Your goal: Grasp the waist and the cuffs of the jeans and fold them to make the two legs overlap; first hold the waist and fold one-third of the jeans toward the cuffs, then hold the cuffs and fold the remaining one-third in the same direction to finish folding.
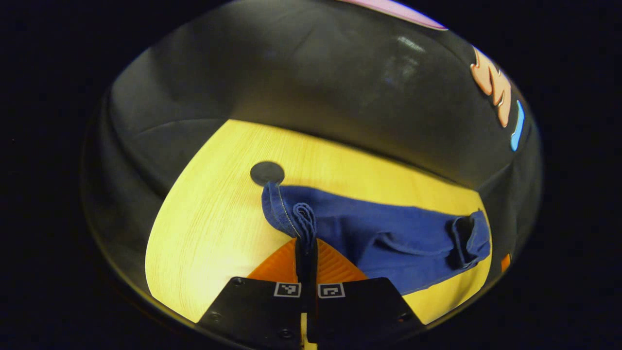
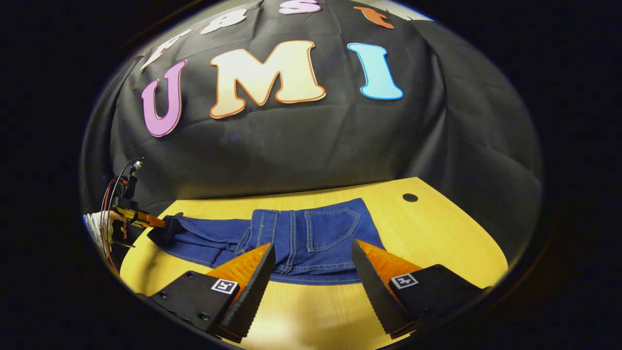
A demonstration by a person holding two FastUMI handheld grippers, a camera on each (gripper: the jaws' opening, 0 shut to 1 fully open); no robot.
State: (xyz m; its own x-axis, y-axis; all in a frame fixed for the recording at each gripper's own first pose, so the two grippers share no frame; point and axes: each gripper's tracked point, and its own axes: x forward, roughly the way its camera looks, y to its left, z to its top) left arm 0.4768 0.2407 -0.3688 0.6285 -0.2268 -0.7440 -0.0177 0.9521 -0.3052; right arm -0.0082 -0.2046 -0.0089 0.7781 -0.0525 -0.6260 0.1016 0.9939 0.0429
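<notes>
Blue jeans (image 2: 311,238) lie on the yellow desk (image 2: 452,233), back pocket up. Left gripper (image 1: 306,243) pinches a cuff (image 1: 303,218); right gripper (image 2: 311,272) gapes wide at the waist's 6 o'clock.

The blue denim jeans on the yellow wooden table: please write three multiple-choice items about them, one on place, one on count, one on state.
1. Where do the blue denim jeans lie?
A. on the yellow wooden table
B. on a chair
C. in a basket

2. How many back pockets of the jeans face up in the right gripper view?
A. none
B. one
C. three

3. How stands the right gripper?
A. shut on the waist
B. shut on a cuff
C. open, above the waist

Key: 1 A, the denim lies flat on the wood; 2 B, one stitched pocket shows; 3 C, its fingers stand apart, while the left gripper pinches a cuff.
</notes>
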